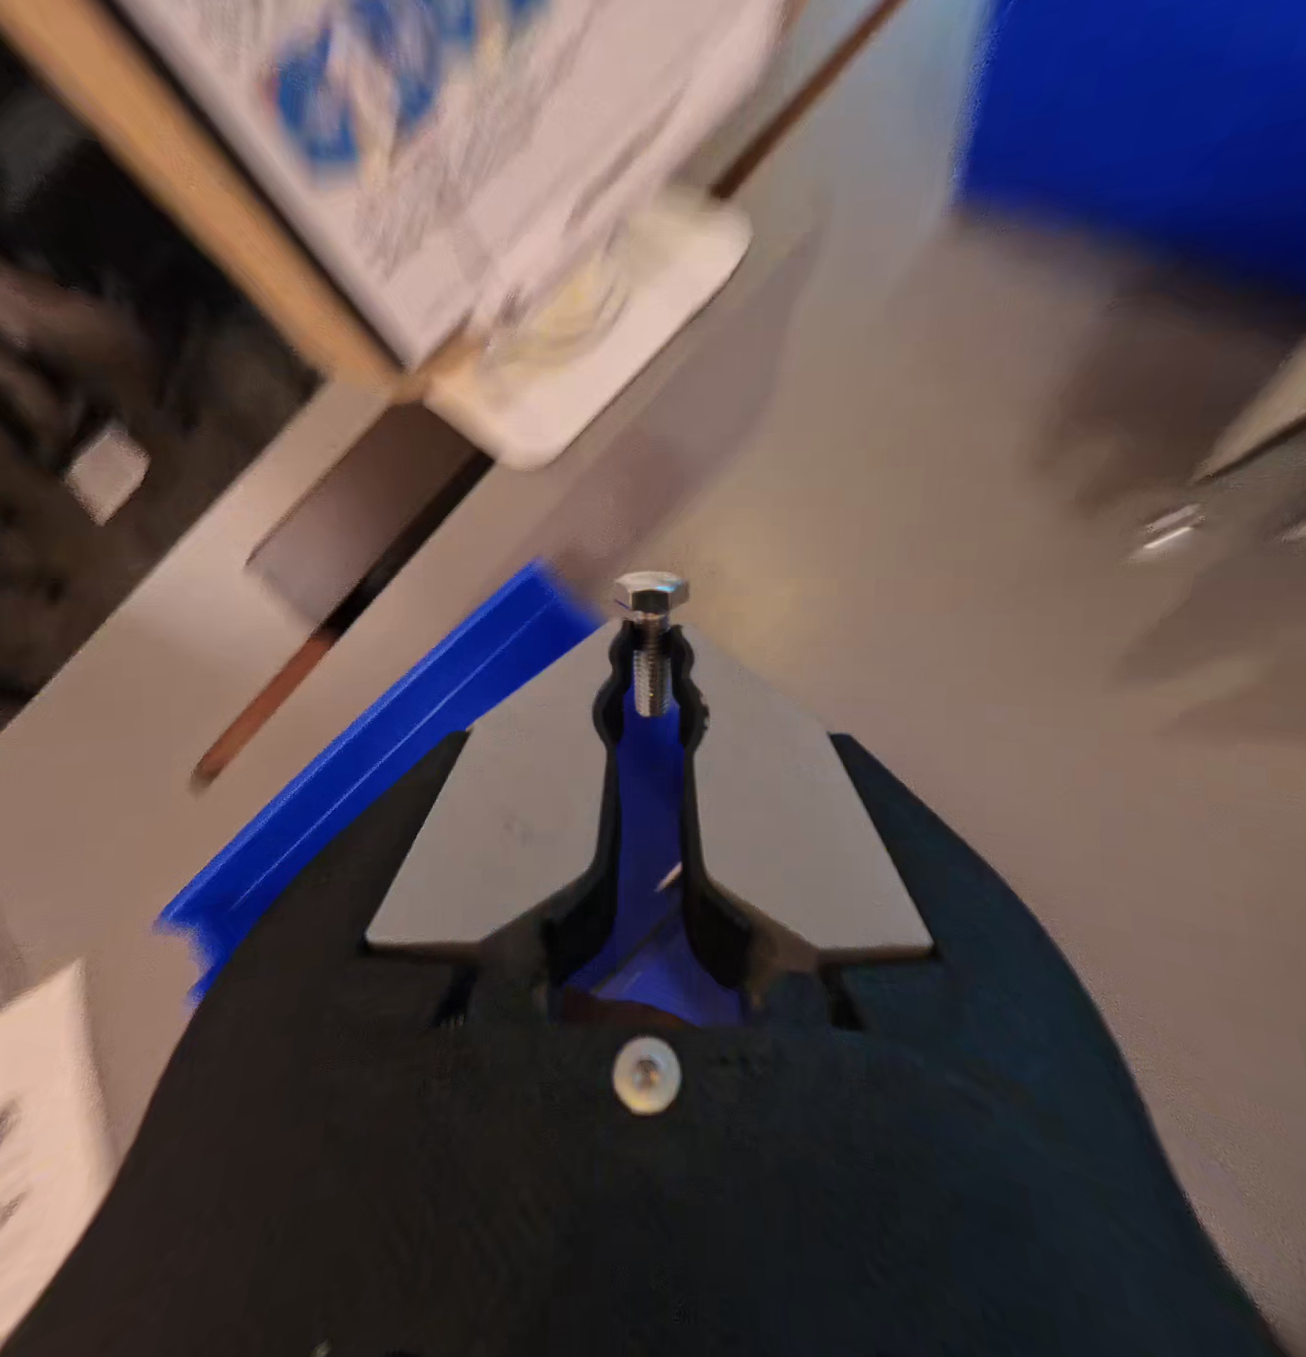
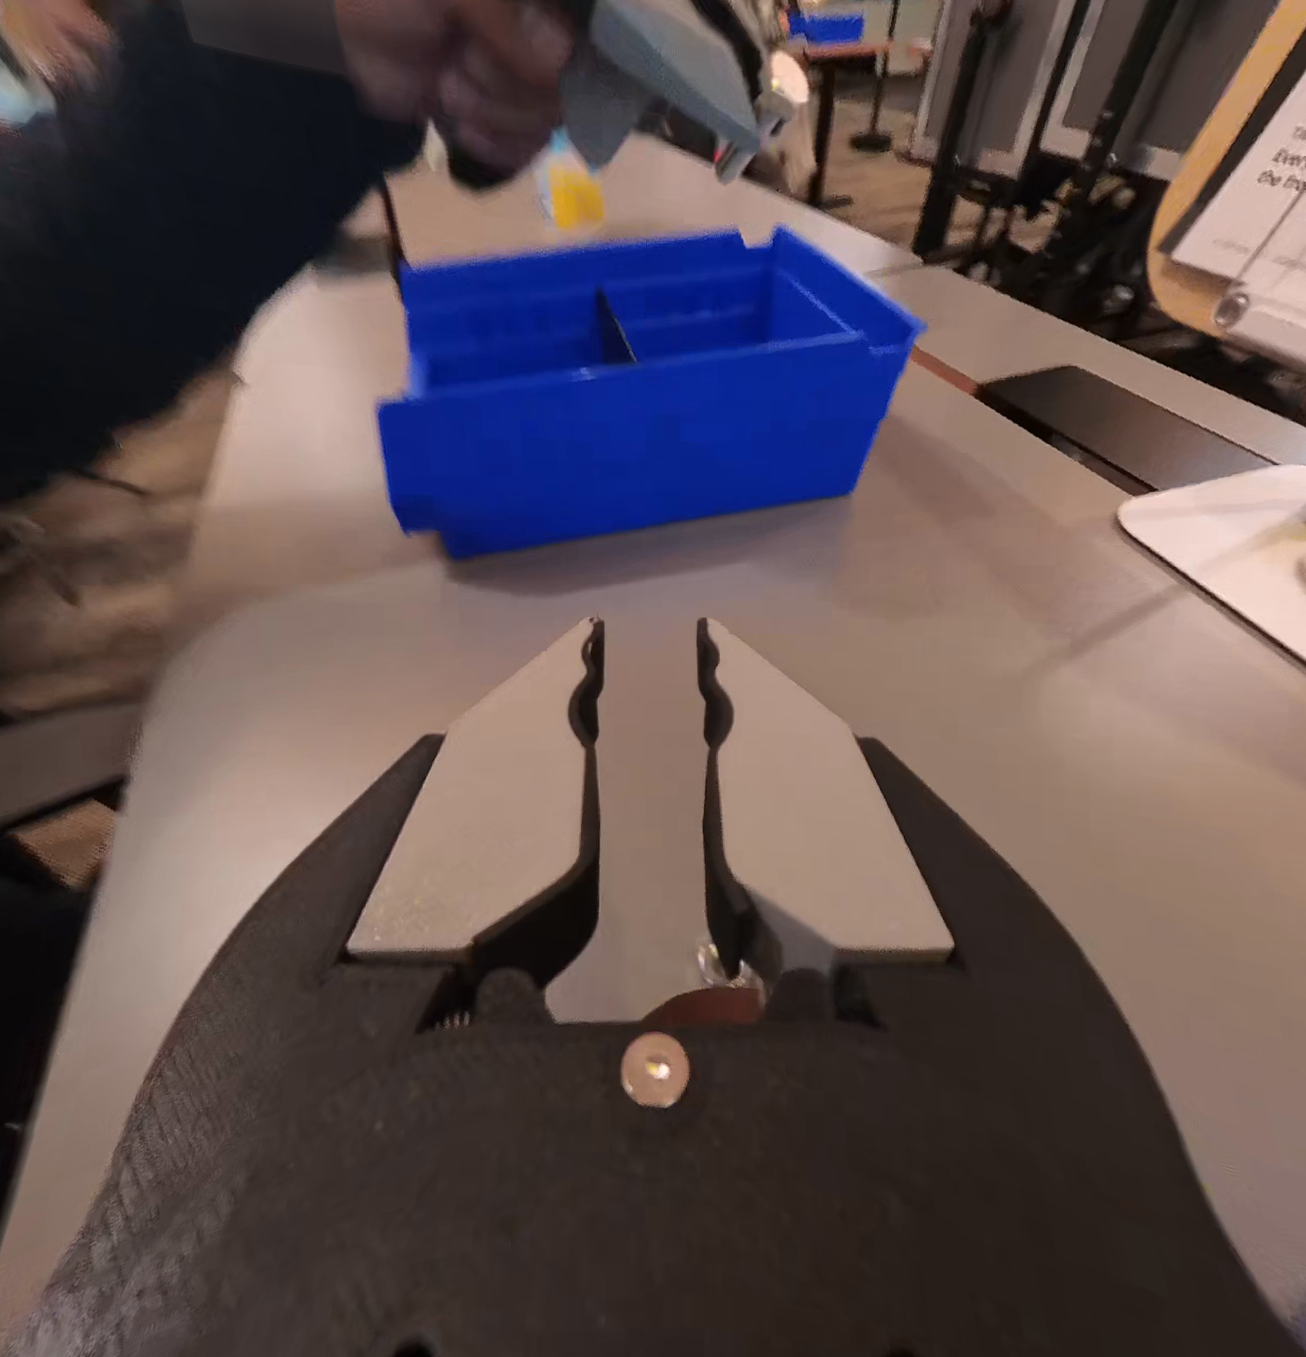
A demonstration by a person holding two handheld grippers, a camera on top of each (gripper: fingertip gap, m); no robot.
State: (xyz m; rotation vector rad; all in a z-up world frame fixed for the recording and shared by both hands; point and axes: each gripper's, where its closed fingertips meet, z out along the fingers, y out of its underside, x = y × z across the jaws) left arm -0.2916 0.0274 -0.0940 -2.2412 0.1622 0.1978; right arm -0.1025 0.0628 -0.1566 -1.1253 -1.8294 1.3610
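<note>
1. A small silver hex-head bolt [image 1: 650,646] is pinched by its threaded shank between the tips of my left gripper [image 1: 650,639]. Its head pokes out just past the tips.
2. The left gripper's fingers are pressed in on the bolt. Blue shows through the narrow slot between them, so I judge this gripper hangs over the blue bin [image 1: 386,771], off the table.
3. In the right wrist view the bin stands on a grey table [image 2: 929,661]. A dark divider [image 2: 613,334] splits it into two compartments; blur keeps me from telling whether anything lies inside.
4. In that view the left gripper appears high above the bin's far side, gripped by a hand [image 2: 474,88] in a dark sleeve. Both are smeared by motion.
5. My right gripper [image 2: 650,631] is spread apart and holds nothing. It sits low over bare table, on the near side of the bin and apart from it.
6. A white base plate [image 2: 1223,543] rests on the table to the right, beneath a wood-framed sign [image 2: 1252,169].
</note>
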